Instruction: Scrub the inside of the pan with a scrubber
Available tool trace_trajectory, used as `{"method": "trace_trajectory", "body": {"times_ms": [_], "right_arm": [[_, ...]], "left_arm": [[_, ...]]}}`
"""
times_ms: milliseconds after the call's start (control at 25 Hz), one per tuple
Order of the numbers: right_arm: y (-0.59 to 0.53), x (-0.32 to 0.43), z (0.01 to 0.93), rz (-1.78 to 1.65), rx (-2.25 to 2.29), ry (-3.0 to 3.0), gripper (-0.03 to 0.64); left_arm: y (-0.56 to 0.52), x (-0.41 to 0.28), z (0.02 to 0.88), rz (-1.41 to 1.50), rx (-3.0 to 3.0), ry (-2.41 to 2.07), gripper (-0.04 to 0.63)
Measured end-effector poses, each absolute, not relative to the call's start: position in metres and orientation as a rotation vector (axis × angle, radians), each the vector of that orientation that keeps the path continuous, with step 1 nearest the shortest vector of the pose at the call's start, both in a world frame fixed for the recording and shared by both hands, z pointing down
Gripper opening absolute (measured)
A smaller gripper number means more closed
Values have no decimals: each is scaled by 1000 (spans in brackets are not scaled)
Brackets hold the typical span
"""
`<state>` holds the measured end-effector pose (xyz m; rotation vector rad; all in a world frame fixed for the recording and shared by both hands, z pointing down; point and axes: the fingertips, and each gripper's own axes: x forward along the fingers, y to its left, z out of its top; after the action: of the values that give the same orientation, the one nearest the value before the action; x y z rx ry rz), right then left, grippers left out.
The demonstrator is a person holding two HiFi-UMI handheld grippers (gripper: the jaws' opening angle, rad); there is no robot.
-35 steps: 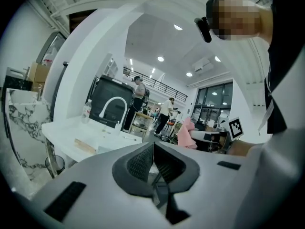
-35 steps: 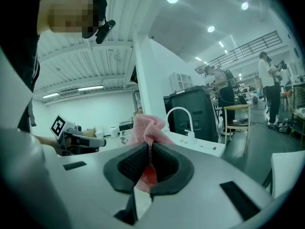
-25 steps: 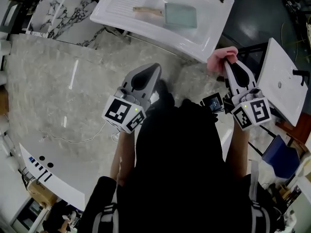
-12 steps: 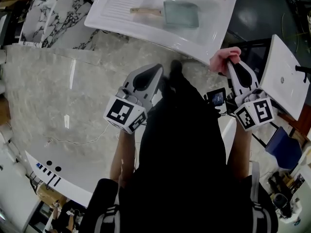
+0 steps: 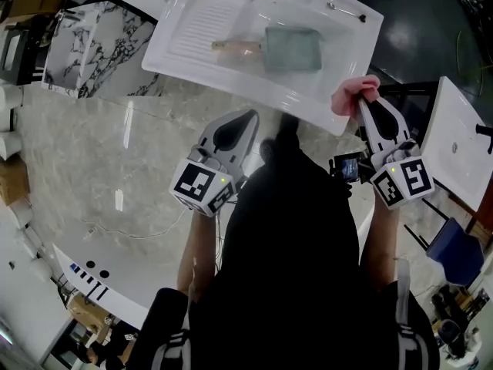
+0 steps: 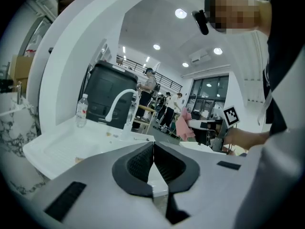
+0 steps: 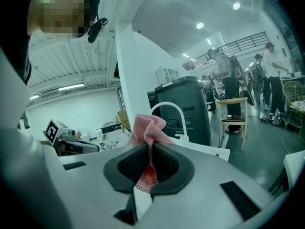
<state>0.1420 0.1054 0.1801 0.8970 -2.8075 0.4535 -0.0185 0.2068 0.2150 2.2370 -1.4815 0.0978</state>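
Up ahead in the white sink (image 5: 192, 31), found the pan (image 5: 291, 49) lying flat in the basin, wooden handle (image 5: 233, 47) toward the view's left, body toward the right. Long axis running across the view, roughly along the sink's near rim.

Noted left tongs (image 5: 248, 119) clenched on nothing, pads pressed together. Noted right tongs (image 5: 360, 105) clamped on the pink scrubber (image 7: 149, 126), mesh bunched up above the pads.

Placed left tongs just short of the near rim and right tongs just beside the sink's right edge, both apart from the pan.

Judged right tongs nearer the pan body, left tongs nearer the handle.

Next move, probably: carry scrubber forward and toward the view's left, over the rim, down into the pan; perhaps steady the handle with left tongs. Scrubbing not yet begun.
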Motion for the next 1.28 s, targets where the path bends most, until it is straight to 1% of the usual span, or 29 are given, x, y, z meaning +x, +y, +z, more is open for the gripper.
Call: {"method": "trace_trajectory", "body": {"times_ms": [160, 400, 560, 720, 1000, 1040, 1160, 1280], "right_arm": [[80, 141, 196, 502, 868, -2797, 38], [51, 132, 231, 609, 794, -2776, 38], [42, 116, 252, 637, 715, -2757, 38], [37, 98, 276, 674, 660, -2726, 38], [19, 73, 320, 727, 671, -2648, 38], [16, 69, 326, 737, 680, -2635, 38], [9, 59, 341, 751, 697, -2608, 38], [1, 49, 355, 756, 703, -2589, 38]], "left_arm": [[176, -7, 229, 300, 2314, -1474, 34], [143, -5, 251, 334, 2269, -1451, 34], [126, -16, 266, 379, 2243, -1466, 34], [113, -44, 300, 477, 2175, -1502, 34], [85, -119, 368, 602, 1986, -1595, 35], [81, -130, 378, 614, 1960, -1607, 40], [70, -158, 405, 664, 1901, -1617, 124], [56, -175, 427, 775, 1923, -1591, 168]]}}
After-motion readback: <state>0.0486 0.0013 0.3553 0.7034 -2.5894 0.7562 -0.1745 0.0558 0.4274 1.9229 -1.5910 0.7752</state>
